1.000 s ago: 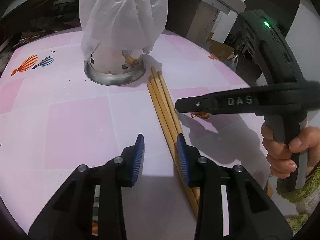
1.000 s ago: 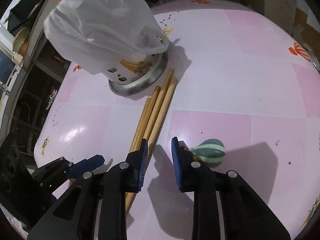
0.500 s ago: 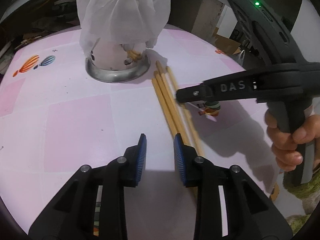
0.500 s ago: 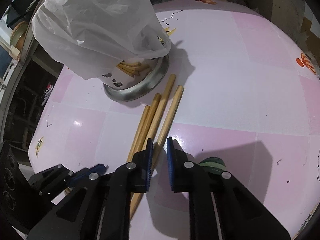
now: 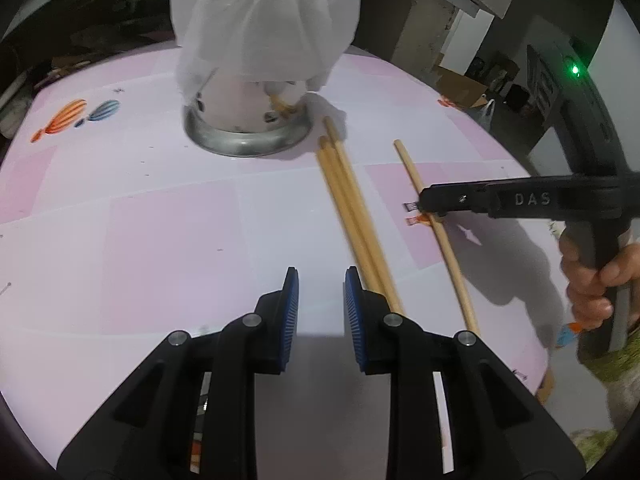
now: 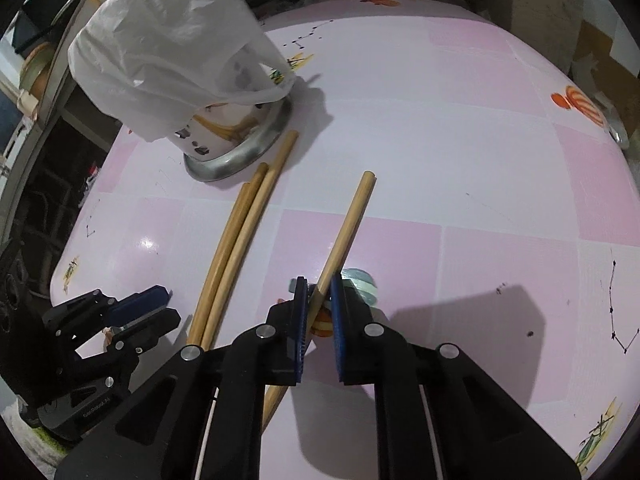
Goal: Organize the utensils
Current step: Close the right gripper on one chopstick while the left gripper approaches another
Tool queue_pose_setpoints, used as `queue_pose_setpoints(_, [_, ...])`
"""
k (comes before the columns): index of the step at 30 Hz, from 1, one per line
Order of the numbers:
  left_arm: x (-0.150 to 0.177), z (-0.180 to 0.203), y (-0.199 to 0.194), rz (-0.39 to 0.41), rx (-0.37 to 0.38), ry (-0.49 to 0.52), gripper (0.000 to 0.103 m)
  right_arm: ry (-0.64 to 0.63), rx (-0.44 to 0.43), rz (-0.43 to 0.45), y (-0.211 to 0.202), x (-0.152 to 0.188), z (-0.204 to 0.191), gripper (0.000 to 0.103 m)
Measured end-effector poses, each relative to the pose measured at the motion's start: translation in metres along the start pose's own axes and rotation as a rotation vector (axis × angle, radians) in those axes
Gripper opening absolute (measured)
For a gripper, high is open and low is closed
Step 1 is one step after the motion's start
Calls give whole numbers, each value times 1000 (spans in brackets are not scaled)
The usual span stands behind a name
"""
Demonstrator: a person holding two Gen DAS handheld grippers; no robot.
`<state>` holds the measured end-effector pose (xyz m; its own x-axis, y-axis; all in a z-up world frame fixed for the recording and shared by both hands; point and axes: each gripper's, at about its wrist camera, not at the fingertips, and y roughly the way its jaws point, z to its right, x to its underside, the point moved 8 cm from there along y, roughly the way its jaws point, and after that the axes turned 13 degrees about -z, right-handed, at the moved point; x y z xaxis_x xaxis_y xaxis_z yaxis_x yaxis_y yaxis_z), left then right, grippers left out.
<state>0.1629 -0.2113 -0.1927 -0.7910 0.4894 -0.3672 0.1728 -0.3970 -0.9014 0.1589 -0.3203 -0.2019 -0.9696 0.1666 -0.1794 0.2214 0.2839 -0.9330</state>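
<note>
Several wooden chopsticks lie on the pink tablecloth. My right gripper (image 6: 319, 286) is shut on one chopstick (image 6: 350, 216), near its middle, pulled apart from the others; it also shows in the left wrist view (image 5: 434, 226). The remaining chopsticks (image 5: 352, 216) lie together, also in the right wrist view (image 6: 236, 240). My left gripper (image 5: 318, 280) is open and empty, just left of their near ends. A metal utensil holder (image 5: 248, 128) covered by a white plastic bag (image 5: 260, 20) stands at the far end of the chopsticks, also in the right wrist view (image 6: 240, 148).
The round table (image 5: 120, 240) has balloon prints (image 5: 76, 116). Its edge curves close on the right (image 5: 536, 360). Shelving and clutter stand behind the table (image 6: 36, 80). Cardboard boxes sit on the floor at far right (image 5: 460, 84).
My right gripper closed on one chopstick and drew it sideways away from the bundle. My left gripper narrowed a little and shifted left of the bundle.
</note>
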Motion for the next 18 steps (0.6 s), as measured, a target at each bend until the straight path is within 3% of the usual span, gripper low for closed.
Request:
queue_pose_setpoints(13, [5, 34, 11, -53, 12, 28, 24, -36, -32, 17, -3, 3, 7, 12])
queue_pose_setpoints(18, [-16, 24, 10, -44, -8, -12, 24, -40, -68, 23, -4, 4, 9, 12])
